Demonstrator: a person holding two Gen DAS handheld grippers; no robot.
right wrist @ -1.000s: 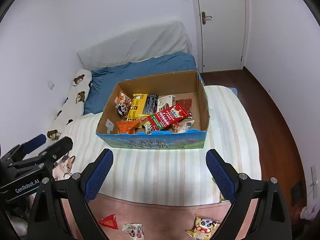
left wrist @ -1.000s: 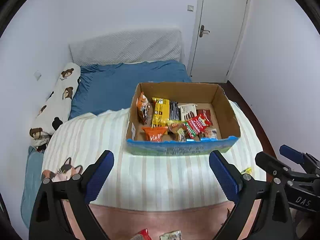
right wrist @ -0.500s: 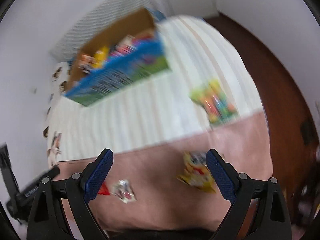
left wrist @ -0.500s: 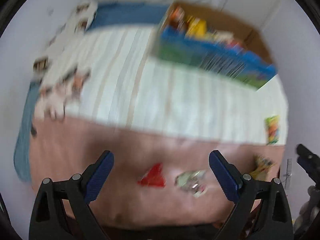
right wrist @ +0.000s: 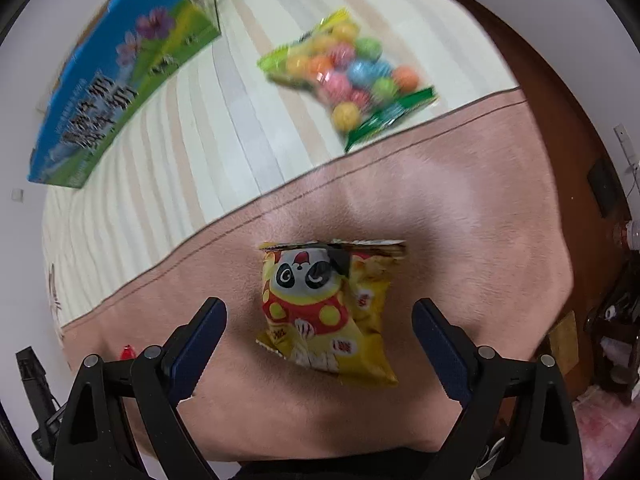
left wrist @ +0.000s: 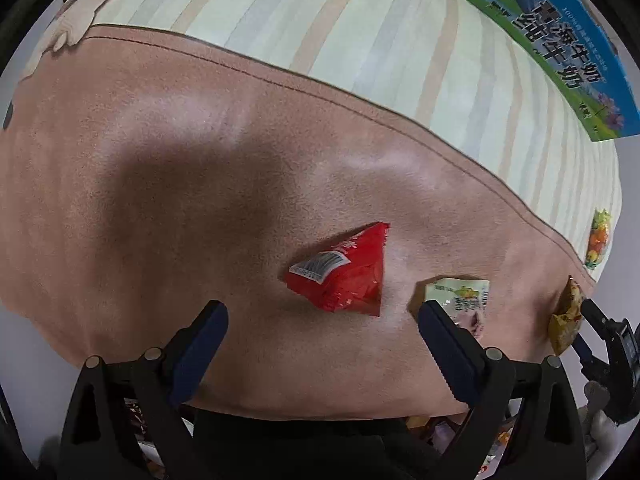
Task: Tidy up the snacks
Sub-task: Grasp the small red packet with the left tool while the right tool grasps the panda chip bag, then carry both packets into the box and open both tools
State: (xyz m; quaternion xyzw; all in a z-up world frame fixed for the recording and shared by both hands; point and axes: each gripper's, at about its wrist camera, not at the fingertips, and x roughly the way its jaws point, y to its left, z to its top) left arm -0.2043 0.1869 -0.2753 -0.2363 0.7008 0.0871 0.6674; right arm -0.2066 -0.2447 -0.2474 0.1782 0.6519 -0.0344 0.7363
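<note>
My left gripper (left wrist: pixel 322 312) is open, low over the pink blanket, with a red triangular snack packet (left wrist: pixel 343 270) lying between and just beyond its fingertips. A pale green packet (left wrist: pixel 460 294) lies by its right finger. My right gripper (right wrist: pixel 319 312) is open over a yellow panda snack bag (right wrist: pixel 326 308) that lies between its fingers. A bag of coloured balls (right wrist: pixel 348 70) lies farther off on the striped sheet. The blue-green snack box (left wrist: pixel 560 40) stands at the far right of the left wrist view and at the far left of the right wrist view (right wrist: pixel 108 96).
The right gripper's body (left wrist: pixel 612 352) shows at the right edge of the left wrist view, next to the yellow bag (left wrist: pixel 566 320). The bed's edge is just below both grippers. Brown floor (right wrist: pixel 560 92) lies to the right of the bed.
Both grippers have dropped from high above the bed and tilted down onto the pink blanket's near edge. The box has slid up out of the middle of both views. Both stay open.
</note>
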